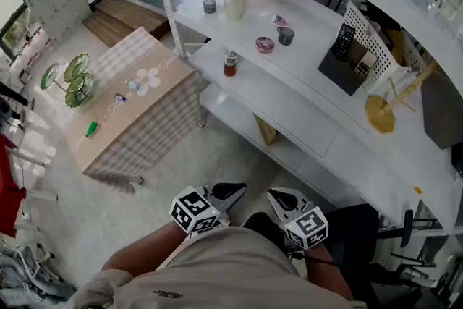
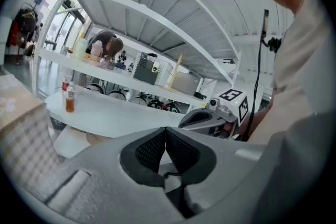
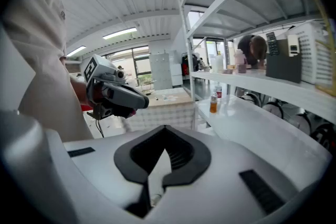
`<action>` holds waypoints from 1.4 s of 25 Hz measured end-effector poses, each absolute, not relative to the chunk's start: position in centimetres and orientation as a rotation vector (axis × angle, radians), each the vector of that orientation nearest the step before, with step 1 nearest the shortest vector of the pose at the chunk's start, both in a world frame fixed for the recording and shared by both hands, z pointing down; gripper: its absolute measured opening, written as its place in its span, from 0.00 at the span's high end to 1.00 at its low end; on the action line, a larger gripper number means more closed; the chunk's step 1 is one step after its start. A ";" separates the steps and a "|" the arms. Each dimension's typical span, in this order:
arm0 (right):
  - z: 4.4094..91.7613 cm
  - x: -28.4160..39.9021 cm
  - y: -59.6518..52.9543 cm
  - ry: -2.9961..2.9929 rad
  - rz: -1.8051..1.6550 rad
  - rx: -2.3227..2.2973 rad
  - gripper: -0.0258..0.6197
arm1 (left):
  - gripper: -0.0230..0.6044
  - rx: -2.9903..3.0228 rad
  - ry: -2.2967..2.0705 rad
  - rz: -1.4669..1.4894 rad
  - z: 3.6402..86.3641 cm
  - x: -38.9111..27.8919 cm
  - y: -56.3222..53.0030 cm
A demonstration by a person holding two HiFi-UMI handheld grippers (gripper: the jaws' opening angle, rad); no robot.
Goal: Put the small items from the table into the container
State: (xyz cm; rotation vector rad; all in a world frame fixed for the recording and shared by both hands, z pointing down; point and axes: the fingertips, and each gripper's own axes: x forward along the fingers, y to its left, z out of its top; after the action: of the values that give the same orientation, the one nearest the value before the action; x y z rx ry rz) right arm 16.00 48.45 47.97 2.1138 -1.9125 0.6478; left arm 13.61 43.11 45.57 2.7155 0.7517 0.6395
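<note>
Evidently work has not begun: the grey left gripper (image 1: 235,192) and right gripper (image 1: 278,197), both clenched on nothing, rest tucked at the person's waist, well apart from the low checked-cloth table (image 1: 108,134). On it lie a small green stick-like item (image 1: 91,129) and a paler item (image 1: 120,99), near green glass dishes (image 1: 76,83), probably the container.

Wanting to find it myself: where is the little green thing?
Left of the white shelving stands a low table with beige top and checked cloth. Toward its near end lies the small green object, away from the round green dishes.
</note>
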 end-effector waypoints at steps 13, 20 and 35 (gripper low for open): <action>48.7 23.6 37.7 -2.308 0.501 1.563 0.94 | 0.95 2.729 -0.035 0.599 46.9 15.6 33.8; 51.7 22.9 33.3 -2.376 0.524 1.387 0.93 | 0.95 2.722 -0.302 0.562 47.0 13.0 30.3; 52.5 14.0 6.9 -2.329 0.445 1.351 0.77 | 0.93 2.734 -0.488 0.424 45.9 -1.4 9.8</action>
State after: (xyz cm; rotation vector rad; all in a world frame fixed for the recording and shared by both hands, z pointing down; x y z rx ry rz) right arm 14.02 6.87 52.53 1.3505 -2.3290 0.4452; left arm -1.38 9.81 45.93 2.7343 -0.4878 0.4239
